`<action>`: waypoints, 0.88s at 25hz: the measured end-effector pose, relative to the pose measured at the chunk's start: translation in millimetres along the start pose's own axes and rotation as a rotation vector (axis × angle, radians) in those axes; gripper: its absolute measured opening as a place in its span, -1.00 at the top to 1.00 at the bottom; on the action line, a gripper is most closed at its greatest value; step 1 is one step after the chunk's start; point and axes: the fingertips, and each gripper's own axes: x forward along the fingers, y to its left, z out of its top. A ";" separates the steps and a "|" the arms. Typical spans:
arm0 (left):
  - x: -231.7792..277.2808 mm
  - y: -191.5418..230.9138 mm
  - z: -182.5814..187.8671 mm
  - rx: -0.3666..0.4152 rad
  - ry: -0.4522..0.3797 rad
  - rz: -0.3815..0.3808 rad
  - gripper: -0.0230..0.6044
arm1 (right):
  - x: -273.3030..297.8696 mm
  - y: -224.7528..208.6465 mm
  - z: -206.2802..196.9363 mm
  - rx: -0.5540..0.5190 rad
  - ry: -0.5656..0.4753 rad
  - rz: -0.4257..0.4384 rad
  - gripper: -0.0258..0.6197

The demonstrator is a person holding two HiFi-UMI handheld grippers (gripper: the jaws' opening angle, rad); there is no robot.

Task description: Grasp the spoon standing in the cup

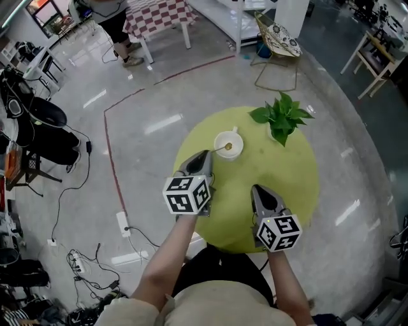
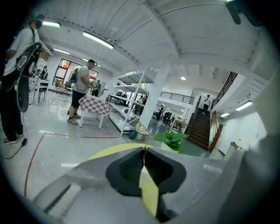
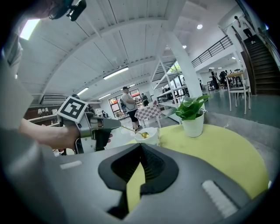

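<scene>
Forearms reach out from the bottom of the head view, each hand round a gripper with a marker cube on top. The right gripper [image 1: 255, 187] hangs over the near part of the round yellow-green table [image 1: 290, 181]; its own view shows the jaws closed tip to tip with nothing between them, only tabletop showing through the gap behind the tips. The left gripper [image 1: 206, 154] sits to the left of it and a little further out, at the table's left edge. Its jaws are shut, and a gold sliver shows pinched at their very tip in the left gripper view. That sliver is the handle of the spoon [image 1: 224, 148]. From the right gripper view the thin gold handle runs from the left jaws' tip, slanting down and ahead, to the spoon's bowl at the mouth of the cup [image 1: 238, 153]. Whether the bowl touches the cup I cannot tell. The white cup stands just ahead of the left jaws and ahead and to the left of the right jaws. Beyond it and to the right stands a plant [image 1: 281, 116] in a white pot. Past the table, far ahead of both jaws, a red line [image 1: 109, 149] crosses the grey floor, and a person [image 1: 115, 19] stands by a checked table [image 1: 158, 16].
</scene>
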 end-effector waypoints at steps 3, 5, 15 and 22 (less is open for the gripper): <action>-13.9 -4.5 3.4 -0.011 -0.025 -0.015 0.90 | -4.6 3.8 -0.1 -0.010 -0.003 0.004 0.92; -22.4 -7.3 6.1 -0.018 -0.037 -0.025 0.91 | -7.4 6.8 0.8 -0.015 -0.007 0.004 0.92; -50.3 -23.1 -3.9 -0.023 -0.036 -0.080 0.90 | -22.4 17.8 0.5 -0.034 -0.025 0.004 0.92; -59.6 -37.2 -18.0 -0.005 -0.003 -0.109 0.90 | -31.9 17.7 -1.0 -0.037 -0.034 -0.011 0.92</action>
